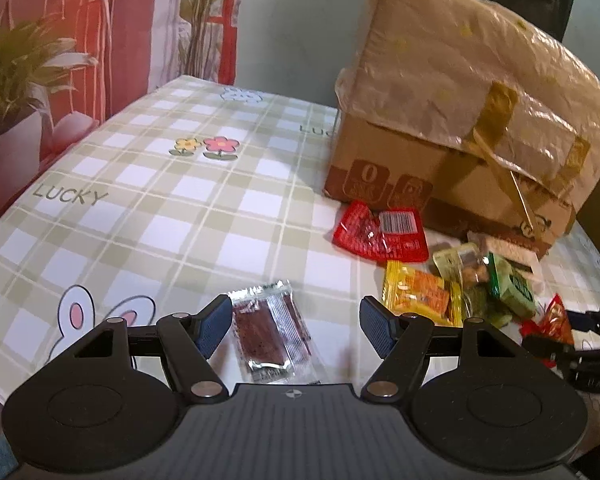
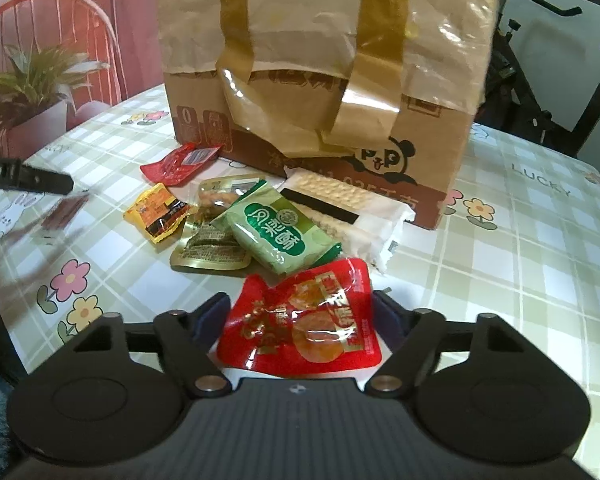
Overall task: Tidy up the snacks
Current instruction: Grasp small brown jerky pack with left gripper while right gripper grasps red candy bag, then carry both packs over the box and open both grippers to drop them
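The red snack pouch lies on the counter between my right gripper's half-open jaws; whether the pads press it, I cannot tell. My left gripper stands open around a brown clear-wrapped bar, beside the cardboard box.

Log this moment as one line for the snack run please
step: picking snacks | left gripper: open around dark clear-wrapped snack | right gripper: red snack packet between fingers, grip unclear | cardboard box: behind pile
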A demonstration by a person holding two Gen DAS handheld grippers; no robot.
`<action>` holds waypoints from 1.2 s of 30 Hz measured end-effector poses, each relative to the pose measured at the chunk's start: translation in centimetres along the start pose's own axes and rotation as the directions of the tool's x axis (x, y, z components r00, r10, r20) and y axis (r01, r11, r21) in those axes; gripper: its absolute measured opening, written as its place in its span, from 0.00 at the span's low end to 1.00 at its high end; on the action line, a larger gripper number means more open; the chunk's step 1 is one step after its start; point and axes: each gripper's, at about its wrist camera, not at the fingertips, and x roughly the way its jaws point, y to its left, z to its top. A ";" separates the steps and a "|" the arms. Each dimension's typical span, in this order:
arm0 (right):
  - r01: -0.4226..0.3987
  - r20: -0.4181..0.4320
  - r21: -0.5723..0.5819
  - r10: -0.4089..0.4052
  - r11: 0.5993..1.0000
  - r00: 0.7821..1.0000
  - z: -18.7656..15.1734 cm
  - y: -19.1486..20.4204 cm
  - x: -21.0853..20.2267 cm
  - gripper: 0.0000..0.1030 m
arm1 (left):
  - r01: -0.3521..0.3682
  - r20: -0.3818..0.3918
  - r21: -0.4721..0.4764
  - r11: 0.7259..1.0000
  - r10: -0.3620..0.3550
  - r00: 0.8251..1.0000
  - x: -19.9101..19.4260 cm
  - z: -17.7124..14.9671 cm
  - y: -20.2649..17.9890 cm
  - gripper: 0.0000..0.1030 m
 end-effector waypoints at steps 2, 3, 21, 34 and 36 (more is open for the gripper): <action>-0.010 0.014 0.023 0.010 1.000 1.000 -0.1 -0.3 -0.3 0.61 | 0.002 -0.018 0.002 1.000 -0.002 1.000 0.2 -0.1 0.0 0.71; -0.017 0.018 0.035 0.017 0.999 1.000 -0.2 -0.5 -0.4 0.60 | 0.001 -0.027 0.003 1.000 -0.001 1.000 0.3 -0.2 0.0 0.71; -0.044 0.066 0.052 0.041 0.998 0.997 -0.1 -0.4 -1.2 0.57 | -0.114 -0.017 0.052 0.992 0.115 0.993 1.7 -1.2 -1.0 0.61; -0.043 0.086 0.032 0.040 0.999 0.996 0.4 -0.4 -1.8 0.56 | -0.032 0.045 0.030 0.999 0.031 0.999 0.1 -0.3 -0.5 0.39; -0.041 0.099 0.028 0.038 0.999 0.994 0.8 -0.4 -2.2 0.56 | -0.030 0.063 0.038 0.999 0.028 0.998 -0.3 0.1 -0.6 0.39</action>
